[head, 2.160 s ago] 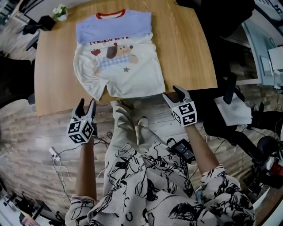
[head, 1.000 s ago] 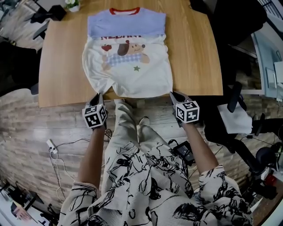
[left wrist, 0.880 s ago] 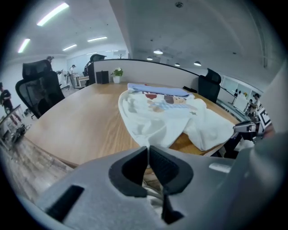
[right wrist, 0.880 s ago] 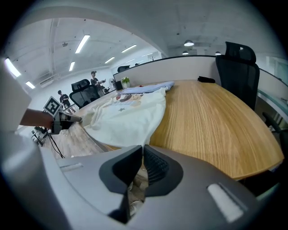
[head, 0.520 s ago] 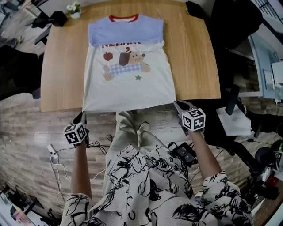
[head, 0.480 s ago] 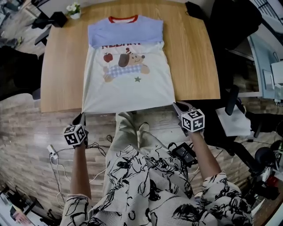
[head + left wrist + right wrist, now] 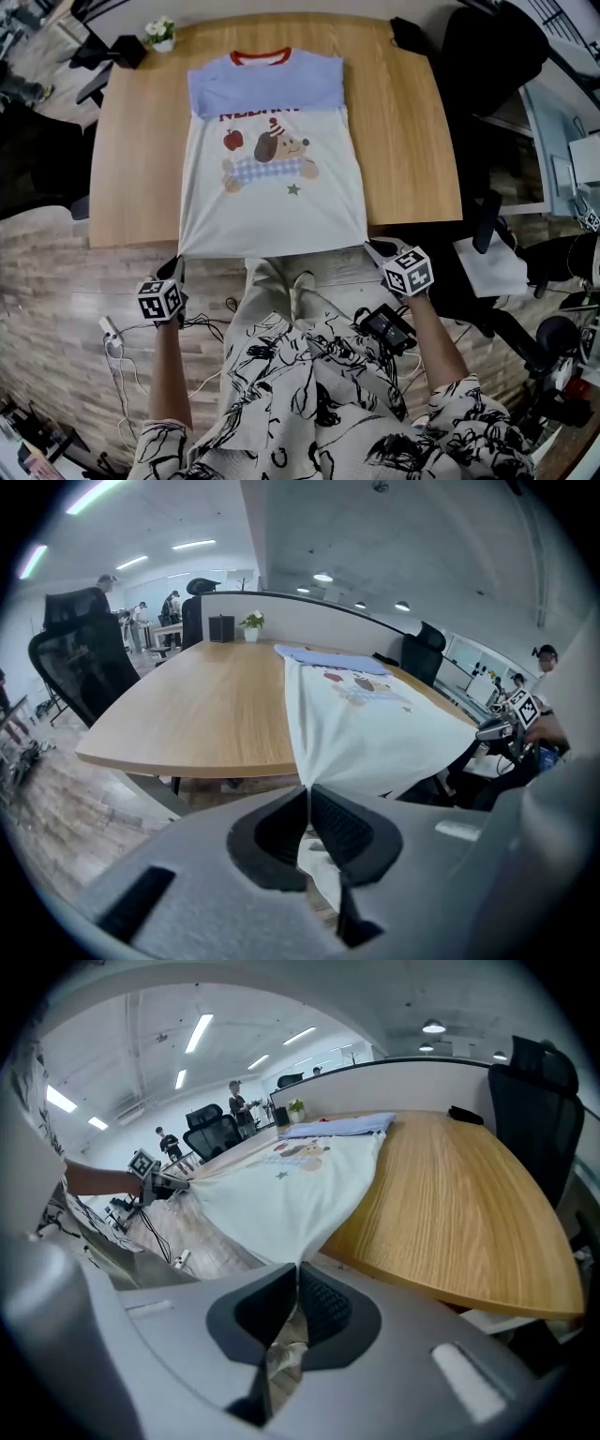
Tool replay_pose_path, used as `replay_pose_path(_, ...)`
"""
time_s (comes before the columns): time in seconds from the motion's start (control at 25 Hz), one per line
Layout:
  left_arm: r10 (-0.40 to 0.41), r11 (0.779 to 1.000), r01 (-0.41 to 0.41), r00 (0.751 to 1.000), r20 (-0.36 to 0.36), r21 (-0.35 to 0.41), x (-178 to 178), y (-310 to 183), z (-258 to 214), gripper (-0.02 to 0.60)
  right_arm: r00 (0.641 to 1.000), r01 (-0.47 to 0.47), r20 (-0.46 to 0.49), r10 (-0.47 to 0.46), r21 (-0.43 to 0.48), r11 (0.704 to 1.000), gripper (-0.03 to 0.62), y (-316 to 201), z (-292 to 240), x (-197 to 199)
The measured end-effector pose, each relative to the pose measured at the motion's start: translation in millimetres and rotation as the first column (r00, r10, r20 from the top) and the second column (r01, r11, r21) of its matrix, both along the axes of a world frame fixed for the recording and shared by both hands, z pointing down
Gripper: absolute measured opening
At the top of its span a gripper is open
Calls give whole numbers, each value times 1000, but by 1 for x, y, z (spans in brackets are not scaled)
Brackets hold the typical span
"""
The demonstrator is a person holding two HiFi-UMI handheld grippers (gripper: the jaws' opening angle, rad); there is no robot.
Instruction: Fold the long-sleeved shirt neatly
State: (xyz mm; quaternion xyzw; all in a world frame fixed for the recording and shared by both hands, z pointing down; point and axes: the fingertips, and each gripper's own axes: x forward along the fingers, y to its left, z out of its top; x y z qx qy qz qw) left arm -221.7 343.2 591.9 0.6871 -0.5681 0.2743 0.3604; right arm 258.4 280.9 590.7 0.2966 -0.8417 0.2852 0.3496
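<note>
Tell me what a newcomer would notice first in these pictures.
The shirt, white with a blue yoke, red collar and a dog print, lies spread flat down the middle of the wooden table. Its hem is stretched taut over the near edge, with the left gripper shut on one corner and the right gripper shut on the other. A small potted plant stands at the far left corner.

The cream-and-blue shirt (image 7: 272, 206) is soft matt cloth; the light-brown table (image 7: 141, 159), smooth wood grain with faint sheen. On the left gripper (image 7: 307, 791) the grey shell (image 7: 141, 892) looks matt plastic, the black pads (image 7: 345, 829) ribbed.
</note>
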Motion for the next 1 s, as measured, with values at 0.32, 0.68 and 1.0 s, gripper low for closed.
replay_pose_path(0.32,51,980,-40,997,-52,195,5,-35,-89,17,984,-127,142,108,136,983,20,-41,-73,3)
replay_pose_path(0.68,76,887,-49,996,-40,459,-13,-163,-208,17,925,-342,290,243,363,867,20,-158,-195,-8)
replay_pose_path(1.0,151,840,-132,989,7,527,-36,-264,-251,17,901,-415,320,292,445,793,20,-253,-251,-24)
